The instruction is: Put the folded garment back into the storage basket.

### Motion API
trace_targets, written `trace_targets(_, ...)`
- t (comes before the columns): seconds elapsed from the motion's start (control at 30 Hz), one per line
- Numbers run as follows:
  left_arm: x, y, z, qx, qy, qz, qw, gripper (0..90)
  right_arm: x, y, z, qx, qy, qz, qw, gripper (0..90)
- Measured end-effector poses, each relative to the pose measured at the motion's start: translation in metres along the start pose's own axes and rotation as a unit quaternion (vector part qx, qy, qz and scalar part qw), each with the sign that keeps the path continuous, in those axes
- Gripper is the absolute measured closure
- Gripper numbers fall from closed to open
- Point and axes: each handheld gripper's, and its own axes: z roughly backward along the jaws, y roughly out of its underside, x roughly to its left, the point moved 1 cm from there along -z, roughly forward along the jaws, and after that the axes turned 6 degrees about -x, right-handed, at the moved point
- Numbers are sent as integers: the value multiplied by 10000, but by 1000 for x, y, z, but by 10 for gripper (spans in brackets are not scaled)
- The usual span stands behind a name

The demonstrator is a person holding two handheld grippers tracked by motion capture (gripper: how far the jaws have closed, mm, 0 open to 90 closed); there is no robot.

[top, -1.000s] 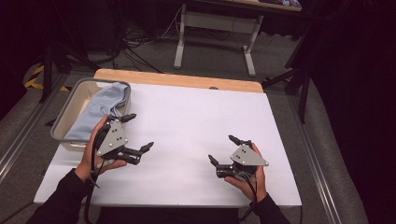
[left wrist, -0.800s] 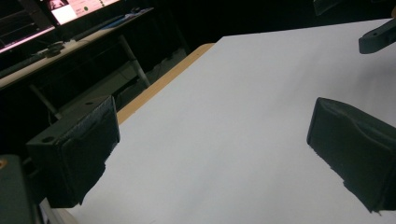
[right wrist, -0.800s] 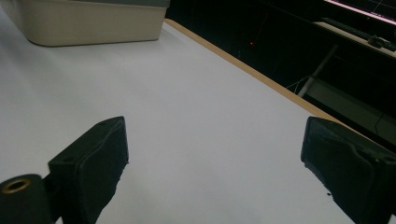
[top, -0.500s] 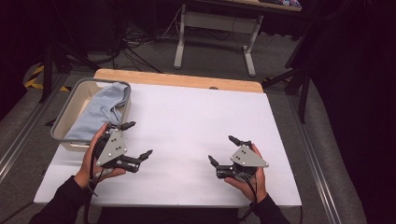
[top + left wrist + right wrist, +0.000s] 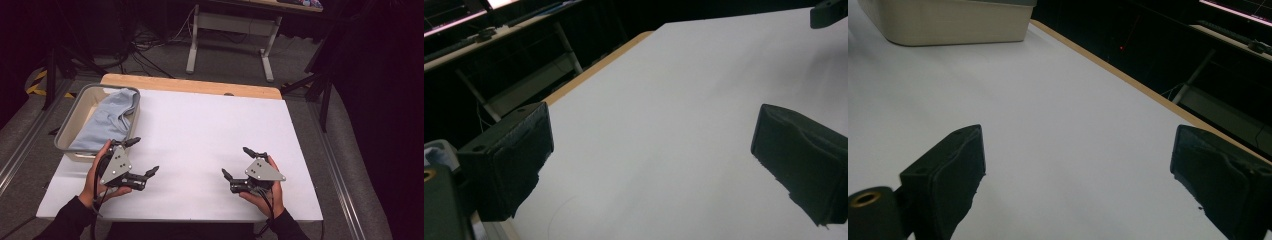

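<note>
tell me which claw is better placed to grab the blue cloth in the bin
Left. The left claw is open right beside the bin holding the blue cloth; the right claw, also open, sits across the table.

Premises: a laboratory or recording studio set up for test work, not a home. A work table (image 5: 200, 87) with a wooden far edge carries a white sheet (image 5: 210, 130). Black curtains (image 5: 385, 100) close off the right side. Loose cables (image 5: 145, 42) lie on the grey carpet at far left. Hazard tape (image 5: 36, 82) marks the floor at left. A metal-legged desk (image 5: 230, 27) stands beyond the table.
</note>
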Motion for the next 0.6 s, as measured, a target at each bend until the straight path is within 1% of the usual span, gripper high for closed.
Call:
trace_targets(0.07,-2,4,1,45,-23,-24,10000,41,1,1,0,14,-8,49,10000,78)
trace_targets(0.1,-2,5,1,75,4,23,10000,41,2,1,0,15,-7,64,10000,78)
trace_targets(0.17,-3,9,2,97,-11,56,9999,41,3,3,0,7,-34,24,10000,78)
trace_targets(0.23,-5,13,3,130,10,157,9998,40,5,5,0,43,-52,51,10000,78)
trace_targets(0.27,-5,15,5,140,-10,165,9998,38,5,6,0,50,-67,79,9999,78)
trace_targets(0.33,-7,19,6,179,19,209,9996,38,6,8,1,51,-65,88,9999,78)
trace_targets(0.37,-7,22,6,191,50,280,9994,37,6,10,1,32,-84,51,9999,77)
trace_targets(0.4,-8,24,7,229,32,351,9991,38,6,11,1,31,-102,48,9999,77)
trace_targets(0.43,-9,26,7,256,15,350,9991,43,6,12,1,60,-103,65,9999,76)
trace_targets(0.5,-12,29,8,322,48,401,9987,45,6,13,1,78,-78,77,9999,74)
trace_targets(0.53,-12,30,8,355,33,347,9988,47,6,14,1,57,-108,41,9999,73)
trace_targets(0.6,-13,31,10,356,3,367,9987,48,7,14,1,79,-107,91,9999,71)
